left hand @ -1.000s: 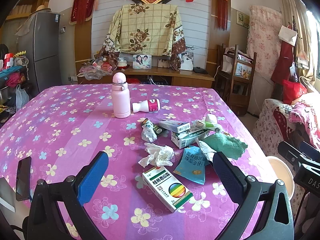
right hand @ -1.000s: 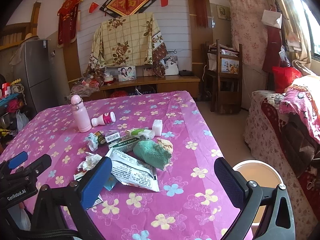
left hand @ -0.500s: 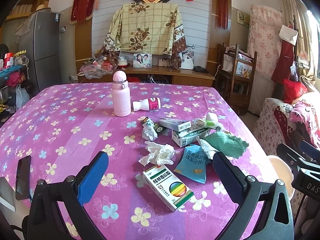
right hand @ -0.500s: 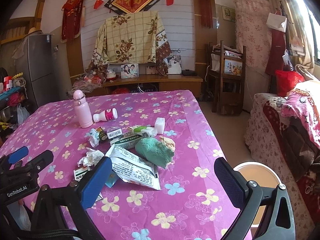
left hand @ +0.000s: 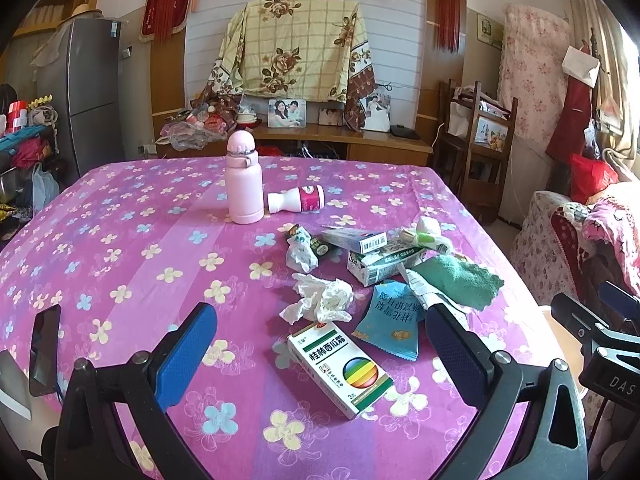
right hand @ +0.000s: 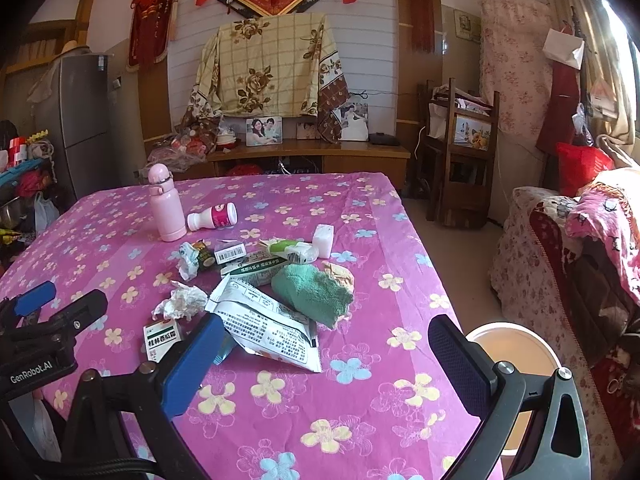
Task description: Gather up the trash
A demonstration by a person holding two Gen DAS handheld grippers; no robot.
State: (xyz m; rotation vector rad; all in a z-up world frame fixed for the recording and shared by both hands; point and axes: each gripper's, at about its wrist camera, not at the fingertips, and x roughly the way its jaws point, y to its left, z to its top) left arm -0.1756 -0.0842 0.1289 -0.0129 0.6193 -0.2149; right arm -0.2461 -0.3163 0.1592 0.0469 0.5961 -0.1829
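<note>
Trash lies scattered on the table's purple flowered cloth (left hand: 120, 240). Nearest my left gripper (left hand: 320, 344) are a white medicine box (left hand: 340, 368), a crumpled tissue (left hand: 320, 300) and a blue packet (left hand: 390, 320). Farther off lie cartons (left hand: 380, 264), a second tissue (left hand: 300, 252) and a green cloth (left hand: 456, 280). My left gripper is open, empty, above the table's near edge. My right gripper (right hand: 320, 360) is also open and empty, hovering just short of a white printed pouch (right hand: 264, 324), with the green cloth (right hand: 312, 292) beyond it.
A pink flask (left hand: 243, 184) stands upright mid-table with a small white-and-pink bottle (left hand: 296, 200) lying beside it. A round white bin (right hand: 516, 356) sits on the floor off the table's right edge. A patterned sofa (right hand: 560, 260) and a wooden chair (right hand: 460, 152) stand at right.
Both grippers have drifted slightly; the right view has shifted a little so the table sits lower and closer. Nothing was picked up and the trash has not moved.
</note>
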